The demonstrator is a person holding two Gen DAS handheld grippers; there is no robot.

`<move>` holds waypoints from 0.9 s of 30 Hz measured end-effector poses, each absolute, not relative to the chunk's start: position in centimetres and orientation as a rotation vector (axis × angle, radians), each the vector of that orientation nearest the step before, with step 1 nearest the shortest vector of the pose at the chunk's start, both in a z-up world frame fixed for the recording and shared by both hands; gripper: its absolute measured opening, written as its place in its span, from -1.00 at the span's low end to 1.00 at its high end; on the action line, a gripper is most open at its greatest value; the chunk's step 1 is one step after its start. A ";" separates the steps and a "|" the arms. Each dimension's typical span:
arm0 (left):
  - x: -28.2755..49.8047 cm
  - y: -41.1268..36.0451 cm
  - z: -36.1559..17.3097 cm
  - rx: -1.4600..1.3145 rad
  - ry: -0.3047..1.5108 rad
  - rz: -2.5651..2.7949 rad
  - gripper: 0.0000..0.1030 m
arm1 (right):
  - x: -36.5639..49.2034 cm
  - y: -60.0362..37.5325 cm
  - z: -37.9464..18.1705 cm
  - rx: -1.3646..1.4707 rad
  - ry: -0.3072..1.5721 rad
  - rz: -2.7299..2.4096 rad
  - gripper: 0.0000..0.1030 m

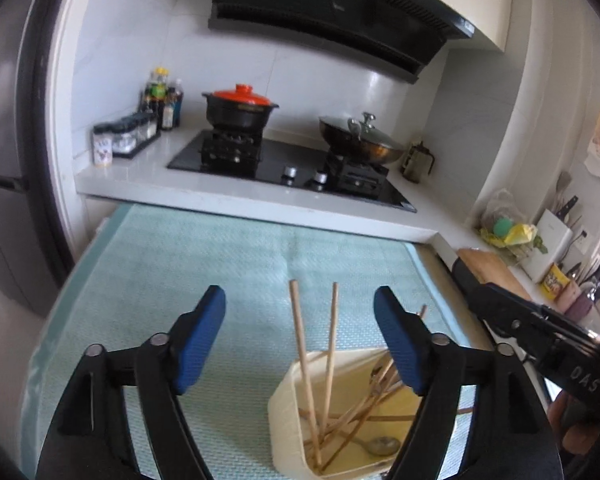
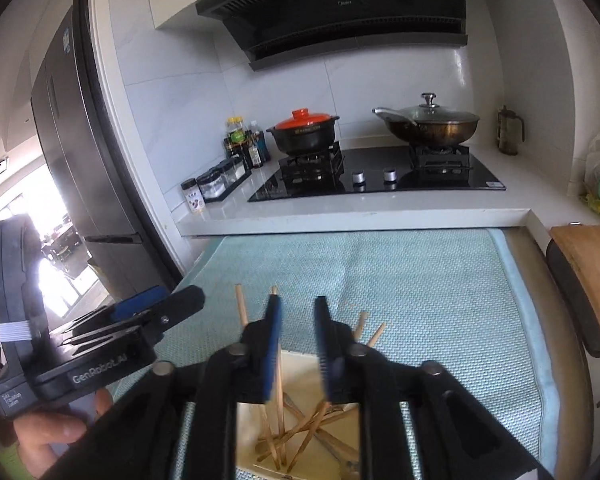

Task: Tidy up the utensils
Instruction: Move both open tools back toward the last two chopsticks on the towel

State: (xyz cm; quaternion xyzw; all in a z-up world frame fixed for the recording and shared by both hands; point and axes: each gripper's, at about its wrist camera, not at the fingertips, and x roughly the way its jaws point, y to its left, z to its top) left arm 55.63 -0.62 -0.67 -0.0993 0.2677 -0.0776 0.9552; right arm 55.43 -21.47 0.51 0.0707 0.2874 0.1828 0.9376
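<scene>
A cream container stands on the light green mat, holding several wooden chopsticks and a metal spoon. My left gripper hovers over it with its blue pads wide open; two chopsticks rise between the pads without touching them. In the right wrist view the same container and chopsticks lie under my right gripper, whose pads stand partly open with nothing pressed between them. One chopstick runs just behind the left pad. The left gripper's body shows at left, held by a hand.
Behind the mat runs a white counter with a black hob, a red-lidded black pot, a lidded wok, and sauce bottles and spice jars. A wooden board and utensil clutter sit at right. A fridge stands at left.
</scene>
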 end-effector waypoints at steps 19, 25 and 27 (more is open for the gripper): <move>27.6 1.5 -11.5 -0.039 0.700 -0.115 0.96 | 29.9 -26.0 -8.1 0.084 0.680 0.209 0.54; 24.4 -0.2 -14.9 -0.159 0.789 -0.146 0.96 | 24.9 -27.1 -12.8 0.081 0.735 0.133 0.54; 24.1 -1.0 -15.2 -0.132 0.808 -0.143 0.96 | 23.9 -27.1 -13.7 0.055 0.760 0.118 0.54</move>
